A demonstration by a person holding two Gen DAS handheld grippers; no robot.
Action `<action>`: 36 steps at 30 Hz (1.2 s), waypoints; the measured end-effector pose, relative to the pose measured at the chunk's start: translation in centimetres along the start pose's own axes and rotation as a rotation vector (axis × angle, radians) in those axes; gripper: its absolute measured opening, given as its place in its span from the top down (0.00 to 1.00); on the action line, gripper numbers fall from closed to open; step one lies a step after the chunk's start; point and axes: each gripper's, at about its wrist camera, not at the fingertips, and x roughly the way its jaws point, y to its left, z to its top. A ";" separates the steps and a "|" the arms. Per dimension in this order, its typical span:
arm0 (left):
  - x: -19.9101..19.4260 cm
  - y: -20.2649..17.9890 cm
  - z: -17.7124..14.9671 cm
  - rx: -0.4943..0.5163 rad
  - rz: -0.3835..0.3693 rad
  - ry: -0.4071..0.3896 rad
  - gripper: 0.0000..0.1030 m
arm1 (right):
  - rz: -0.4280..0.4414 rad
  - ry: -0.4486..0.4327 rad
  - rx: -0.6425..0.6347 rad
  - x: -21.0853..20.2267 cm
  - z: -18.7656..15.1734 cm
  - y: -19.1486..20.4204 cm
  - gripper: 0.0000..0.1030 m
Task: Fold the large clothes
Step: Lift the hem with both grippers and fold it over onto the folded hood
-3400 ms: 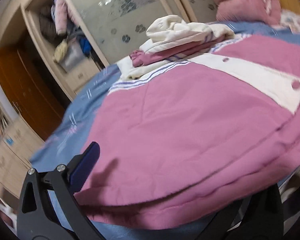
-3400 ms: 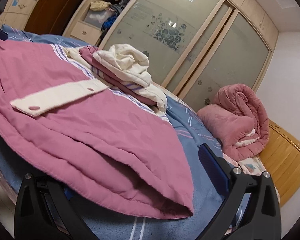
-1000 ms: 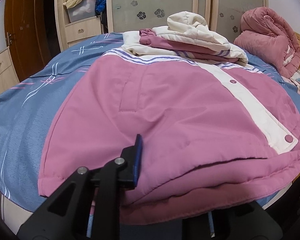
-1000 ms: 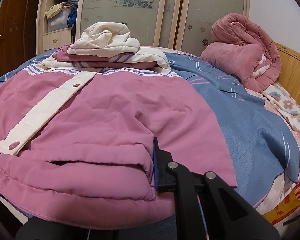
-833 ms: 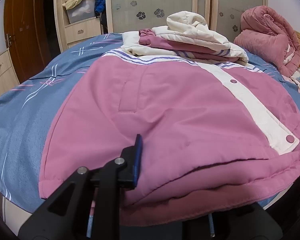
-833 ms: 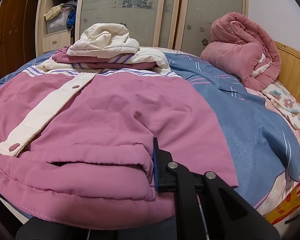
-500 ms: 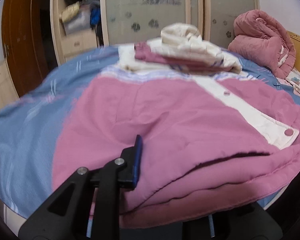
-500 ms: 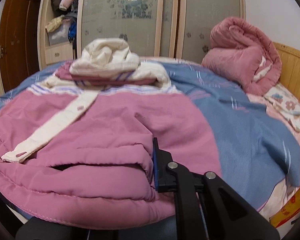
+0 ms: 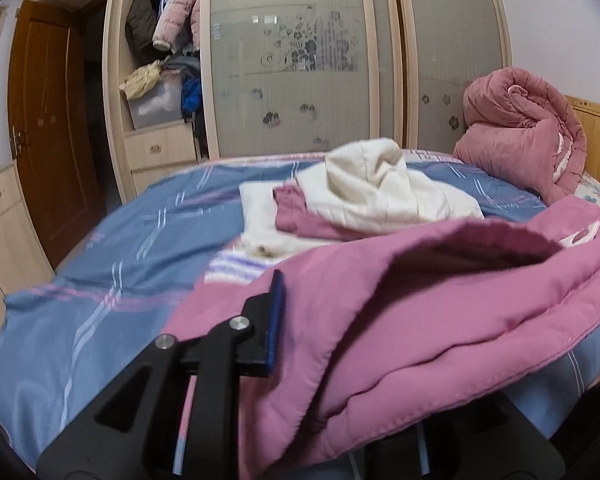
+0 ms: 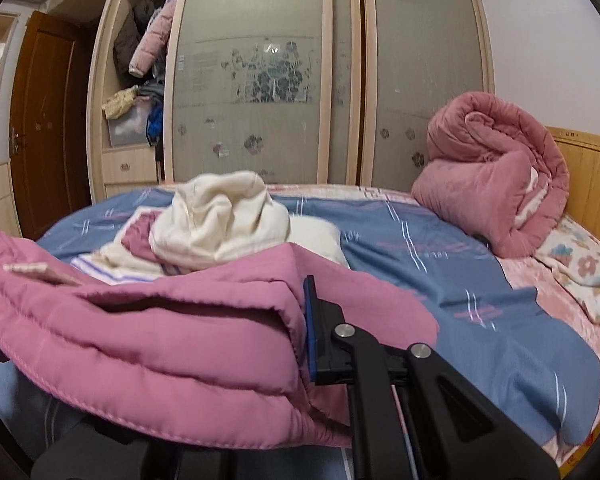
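Both my left gripper [image 9: 300,320] and right gripper [image 10: 284,332] clamped on the pink jacket [image 9: 440,300] hem — mid-fold, apparently — next, carry it toward the collar.

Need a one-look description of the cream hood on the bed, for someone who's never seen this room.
Start at the bed with the blue striped cover in front of the sliding wardrobe doors. Mid-bed, beyond the pink jacket that both grippers hold, sits the cream hood. It is the only puffy cream mound, unlike the rolled pink quilt by the wooden headboard.
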 end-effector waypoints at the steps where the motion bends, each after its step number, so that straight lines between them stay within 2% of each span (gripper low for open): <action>1: 0.2 0.0 0.7 0.007 0.004 -0.010 0.83 | 0.003 -0.009 0.002 0.1 0.4 0.0 0.92; 10: 2.8 0.1 6.6 0.055 0.025 -0.090 0.83 | 0.010 -0.099 -0.020 2.3 5.0 -0.2 0.92; 20: 9.1 0.7 13.6 0.095 0.064 -0.119 0.83 | 0.006 -0.171 -0.037 7.9 10.5 -0.3 0.92; 24: 13.3 0.7 17.0 0.126 0.091 -0.121 0.83 | 0.014 -0.163 -0.013 12.4 13.6 -0.6 0.92; 29: 20.1 1.1 20.8 0.133 0.097 -0.070 0.83 | -0.002 -0.132 -0.021 18.9 16.1 -0.7 0.92; 32: 25.0 1.0 22.0 0.145 0.108 -0.027 0.83 | 0.003 -0.081 -0.001 24.1 17.4 -1.1 0.92; 36: 31.5 0.5 22.2 0.160 0.134 0.074 0.83 | 0.005 0.048 0.028 31.7 17.3 -1.4 0.92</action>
